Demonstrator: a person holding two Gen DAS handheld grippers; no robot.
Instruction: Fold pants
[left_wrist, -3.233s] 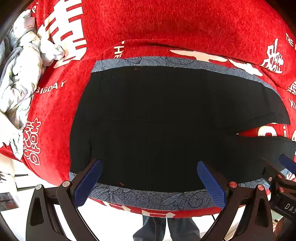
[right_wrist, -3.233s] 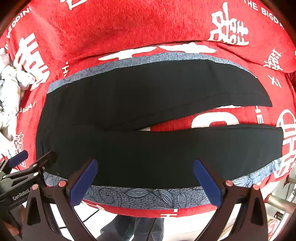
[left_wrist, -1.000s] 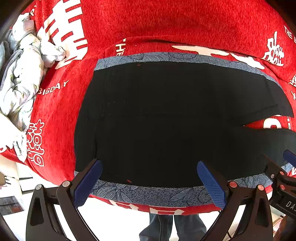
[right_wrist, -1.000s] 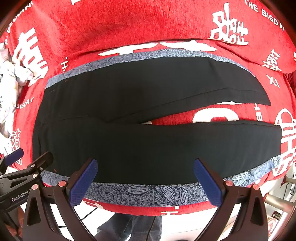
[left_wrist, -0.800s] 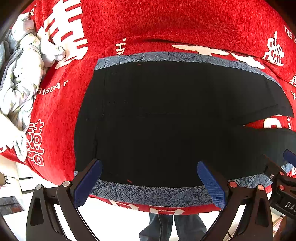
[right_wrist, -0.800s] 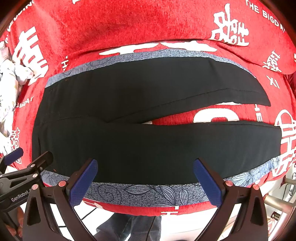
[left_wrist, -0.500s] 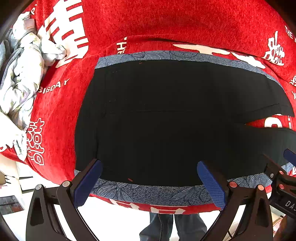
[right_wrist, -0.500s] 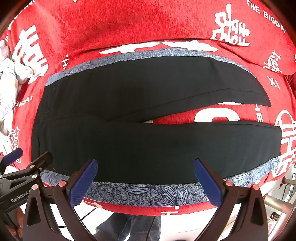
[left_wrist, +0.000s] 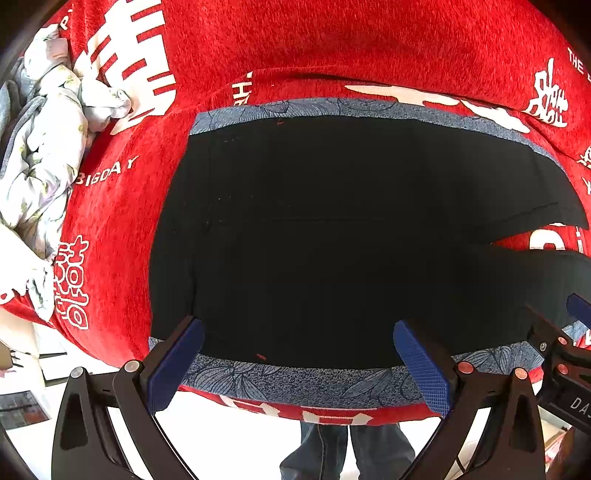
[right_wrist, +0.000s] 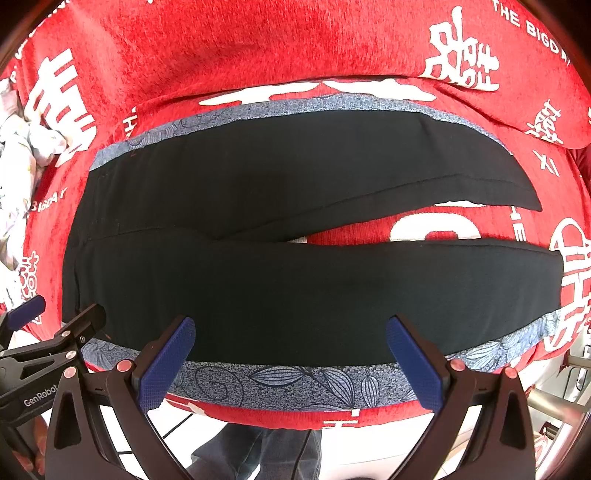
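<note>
The pants (right_wrist: 280, 236) lie flat on the blue patterned mat (right_wrist: 295, 380), which sits on a red cloth with white lettering (right_wrist: 258, 48). Their long axis runs left-right across the mat, parallel to its near edge. The waistband is at the mat's left end and the two legs run off to the right, splitting into a V with red cloth showing between them (so the first fold hasn't happened yet, by the look of it).

Both grippers hover just off the near edge, pointing across the pants, not along them. The left gripper (left_wrist: 295, 354) sits over the waist end and the right gripper (right_wrist: 290, 347) is further along, nearer the legs. Both have their blue fingers (right_wrist: 166, 362) spread wide with nothing between them.

So the near leg's outer edge is the closest thing to both sets of fingers. Probably the left one takes the waist side and the right one the leg, then both carry that edge away onto the far leg. There's also a rumpled pale cloth (left_wrist: 44, 155) off past the mat's left end, well clear.
</note>
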